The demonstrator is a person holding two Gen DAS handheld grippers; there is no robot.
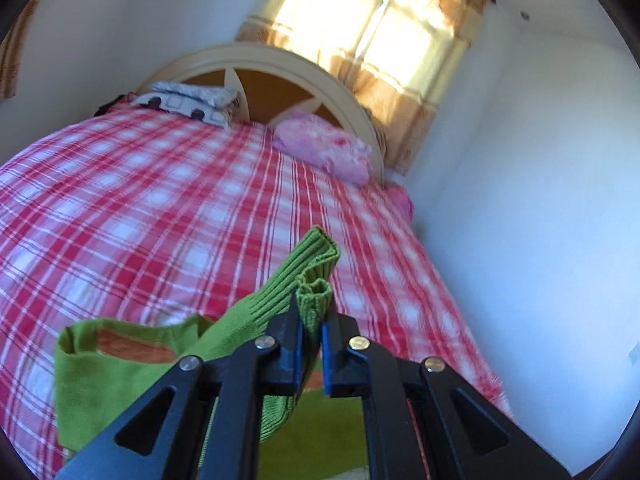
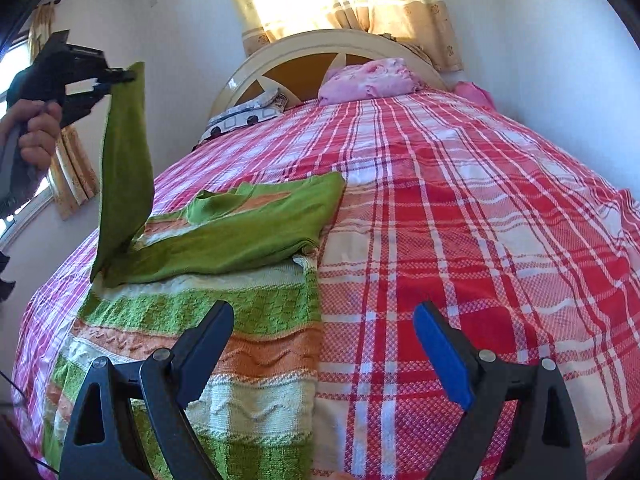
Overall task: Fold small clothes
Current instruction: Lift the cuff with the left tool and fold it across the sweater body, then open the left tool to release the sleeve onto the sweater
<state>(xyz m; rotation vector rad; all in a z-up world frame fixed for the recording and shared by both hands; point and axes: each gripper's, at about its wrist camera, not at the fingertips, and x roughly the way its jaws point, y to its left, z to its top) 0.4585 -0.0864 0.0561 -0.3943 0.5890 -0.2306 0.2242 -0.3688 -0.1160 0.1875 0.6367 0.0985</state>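
Black plastic fingers of the right gripper [image 2: 324, 354], one with a blue pad, stood wide apart and held nothing, just above the striped green, orange and cream knitted sweater [image 2: 224, 320] that lay on the red and white checked bed cover [image 2: 460, 240]. On the left side, the left gripper [image 1: 313, 322] was clenched on the ribbed cuff of the plain green sleeve [image 2: 126, 152], and it held this sleeve high, so the sleeve hung almost upright from the shoulder. The other sleeve appeared to be folded across the body already. To do this step well, I think the raised sleeve should be carried across the chest and laid flat and straight, without twist, before the jaws let go; the free gripper could press the body so it does not slide. The knit looked thick and soft, with bumpy stripes, so it will probably fold in round edges, not sharp ones. A pink fluffy pillow [image 2: 370, 78] lay near the cream curved headboard [image 2: 316, 46].
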